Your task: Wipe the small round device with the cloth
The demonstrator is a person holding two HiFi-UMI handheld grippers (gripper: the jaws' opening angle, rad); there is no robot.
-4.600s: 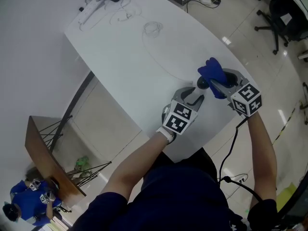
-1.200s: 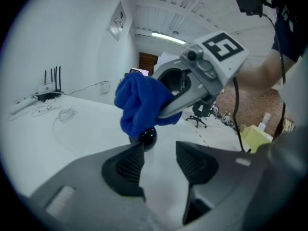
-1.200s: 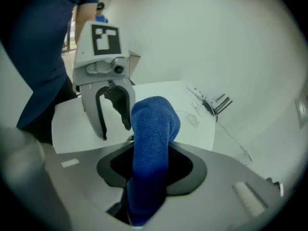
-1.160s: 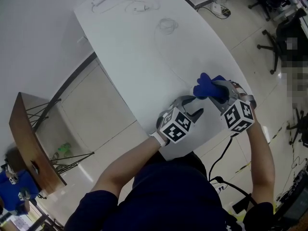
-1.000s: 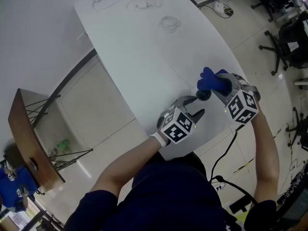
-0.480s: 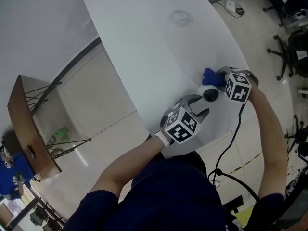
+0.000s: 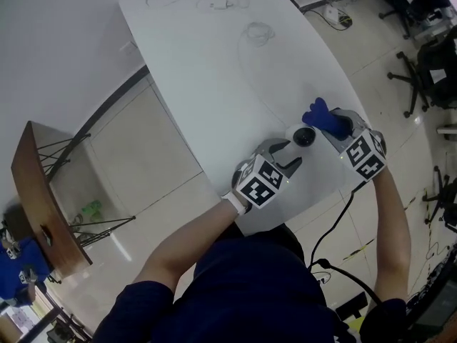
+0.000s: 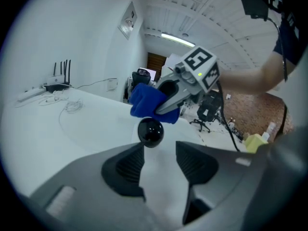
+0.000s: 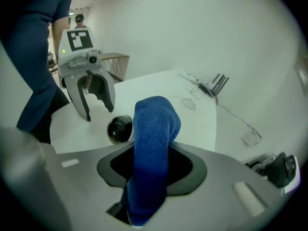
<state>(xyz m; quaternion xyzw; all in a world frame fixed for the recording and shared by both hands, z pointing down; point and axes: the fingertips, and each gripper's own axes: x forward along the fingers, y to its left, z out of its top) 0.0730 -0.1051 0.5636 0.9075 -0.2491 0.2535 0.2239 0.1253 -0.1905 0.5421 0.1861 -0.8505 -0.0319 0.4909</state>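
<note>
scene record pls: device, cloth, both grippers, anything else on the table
device: small round device, white body with black dome, sitting on the white table near the person's edge
cloth: blue cloth, free end sticking up right beside the device; contact unclear
right: right gripper, jaws closed on the cloth
left: left gripper, jaws apart, device just past their tips, nothing gripped
other: cable coil toward the far end of the table

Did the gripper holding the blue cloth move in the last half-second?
Yes. Against the small round device, the right gripper has swung back toward the person, its cloth now at the device's upper right.
</note>
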